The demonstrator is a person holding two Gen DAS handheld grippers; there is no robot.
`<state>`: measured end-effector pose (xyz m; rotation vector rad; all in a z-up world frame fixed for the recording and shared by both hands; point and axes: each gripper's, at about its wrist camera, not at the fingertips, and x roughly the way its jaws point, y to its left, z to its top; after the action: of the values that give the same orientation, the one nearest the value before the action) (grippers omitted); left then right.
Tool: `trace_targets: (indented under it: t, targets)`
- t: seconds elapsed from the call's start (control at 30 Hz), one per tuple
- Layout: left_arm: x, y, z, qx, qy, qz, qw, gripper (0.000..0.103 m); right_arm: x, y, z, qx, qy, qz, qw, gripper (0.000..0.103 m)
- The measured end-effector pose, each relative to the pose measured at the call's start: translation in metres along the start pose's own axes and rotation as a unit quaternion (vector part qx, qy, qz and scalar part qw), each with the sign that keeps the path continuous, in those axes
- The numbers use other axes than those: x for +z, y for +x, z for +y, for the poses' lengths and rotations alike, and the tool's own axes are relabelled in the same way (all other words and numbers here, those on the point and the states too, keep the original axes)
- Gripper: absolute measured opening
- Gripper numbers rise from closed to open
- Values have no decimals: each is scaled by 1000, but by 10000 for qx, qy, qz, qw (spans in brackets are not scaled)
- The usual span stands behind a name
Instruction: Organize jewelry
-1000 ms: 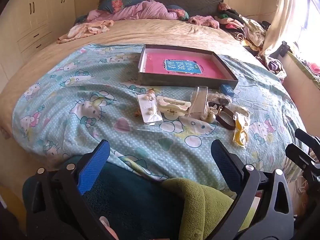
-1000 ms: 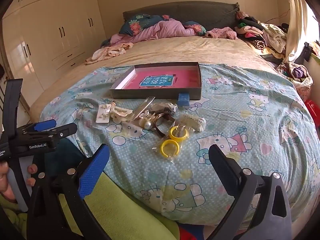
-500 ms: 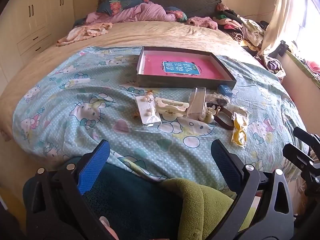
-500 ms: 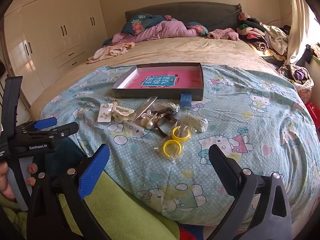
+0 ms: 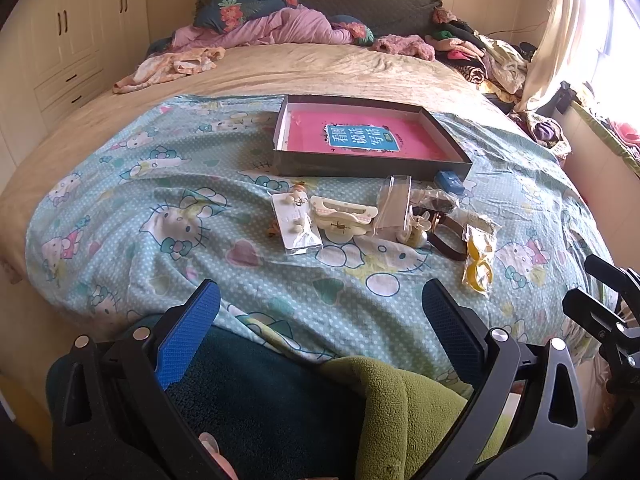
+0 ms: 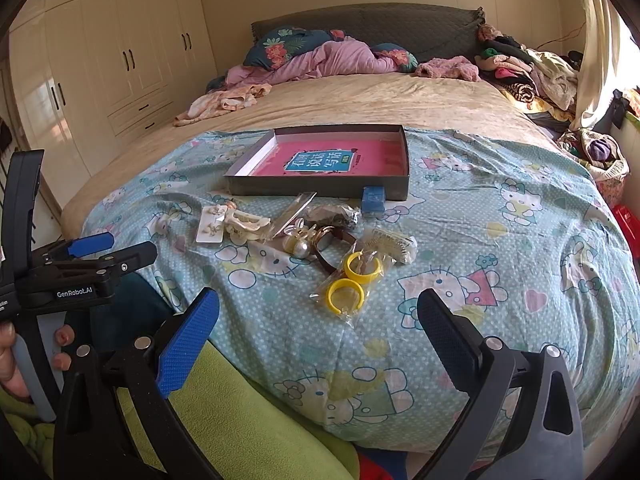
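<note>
My grippers have blue pads (image 6: pixel 188 342). The bedsheet (image 6: pixel 500 240) is light blue with cats; the box (image 6: pixel 332 160) is pink inside; rings (image 6: pixel 346 294) are yellow.

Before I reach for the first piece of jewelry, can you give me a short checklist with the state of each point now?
1. Left claw open and empty: ok.
2. Right claw open and empty: ok.
3. Shallow box open, nothing but the pink sheet inside: ok.
4. Bagged yellow rings lie nearest the right claw, nothing on top: ok.
5. Brown strap and pearl piece separated: not ok, they overlap.
6. Small bags sealed: cannot tell.
</note>
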<state>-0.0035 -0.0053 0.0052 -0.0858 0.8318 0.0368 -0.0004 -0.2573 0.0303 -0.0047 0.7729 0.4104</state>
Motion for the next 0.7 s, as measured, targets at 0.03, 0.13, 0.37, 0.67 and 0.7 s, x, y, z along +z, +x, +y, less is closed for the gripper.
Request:
trace_targets:
  t: [0.03,0.13,0.37,0.67,0.7]
  targets:
    - [0,0,0,3,1,-1,10000,94,0,-1,2,1,-4,2,10000,99]
    - [0,0,0,-2,-3,-3,10000,94,0,0,1,-1,-7,0,10000,99]
    - [0,0,0,8,5,-9,10000,94,0,0,2,6,-10,7,10000,99]
    - [0,0,0,1,-1,-13,10000,94,-1,0,3,2,-14,13,10000,99]
    - [0,0,0,10,1,-15,10000,94,1,1,3,4,-7,22,10000,99]
